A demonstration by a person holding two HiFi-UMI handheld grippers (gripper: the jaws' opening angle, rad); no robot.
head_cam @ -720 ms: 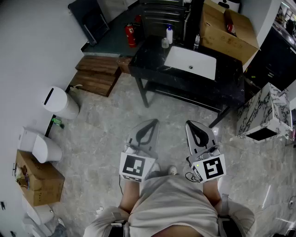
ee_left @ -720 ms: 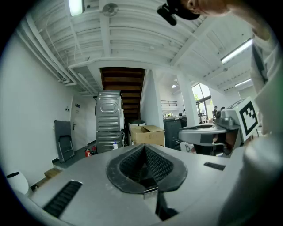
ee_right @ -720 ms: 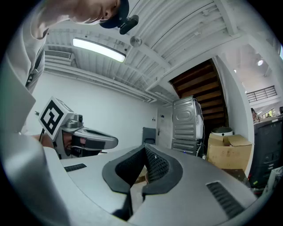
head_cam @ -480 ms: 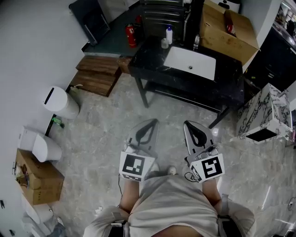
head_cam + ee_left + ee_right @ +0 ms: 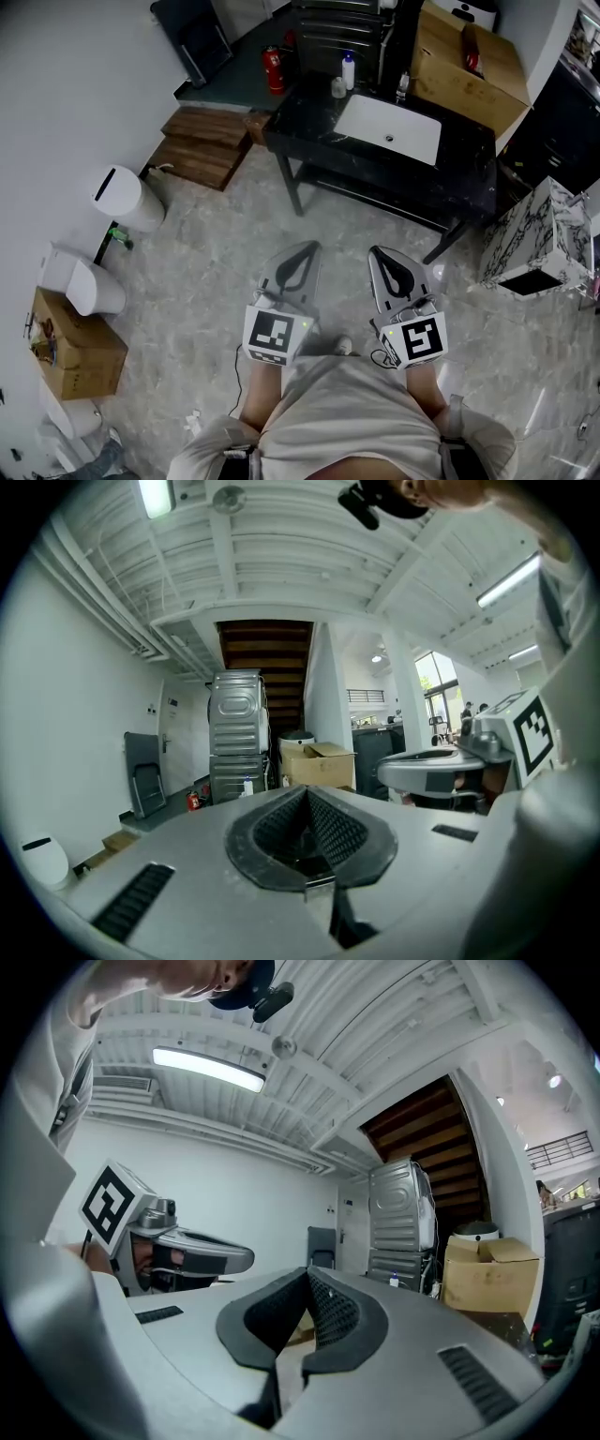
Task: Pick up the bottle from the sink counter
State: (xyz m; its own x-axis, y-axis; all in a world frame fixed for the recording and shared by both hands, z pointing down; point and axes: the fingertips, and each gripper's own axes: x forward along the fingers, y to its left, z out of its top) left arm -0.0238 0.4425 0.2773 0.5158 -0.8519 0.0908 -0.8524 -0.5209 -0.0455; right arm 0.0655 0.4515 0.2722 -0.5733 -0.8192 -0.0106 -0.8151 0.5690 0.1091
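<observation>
The bottle [image 5: 348,71], white with a blue cap, is standing upright at the far left corner of the black tabletop [image 5: 469,164], just left of the white sink basin [image 5: 389,128] and just beyond a small pale cup [image 5: 337,87]. A faucet [image 5: 404,86] is rising at the basin's far edge.

The person is standing well back on the marbled floor [image 5: 206,272], and a stretch of that floor and the tabletop's near edge are lying between the grippers and the bottle. The left gripper [image 5: 307,247] is holding its fingers [image 5: 281,829] pressed together on nothing. The right gripper [image 5: 377,251] is doing the same with its fingers [image 5: 333,1314].

A red fire extinguisher [image 5: 274,68] is standing left of the bottle, with wooden steps [image 5: 208,150] nearer. A ribbed metal cabinet [image 5: 337,23] is rising behind the tabletop, and a large cardboard box [image 5: 469,61] is sitting at its far right. A marble-patterned cabinet [image 5: 539,234] is standing to the right. A white bin [image 5: 127,197] and a second cardboard box [image 5: 70,356] are lining the left wall.

The person's torso is hiding the hands, and the bottle's label is showing too small to read. The only print coming through is the black-and-white square pattern on each marker cube [image 5: 274,336]
</observation>
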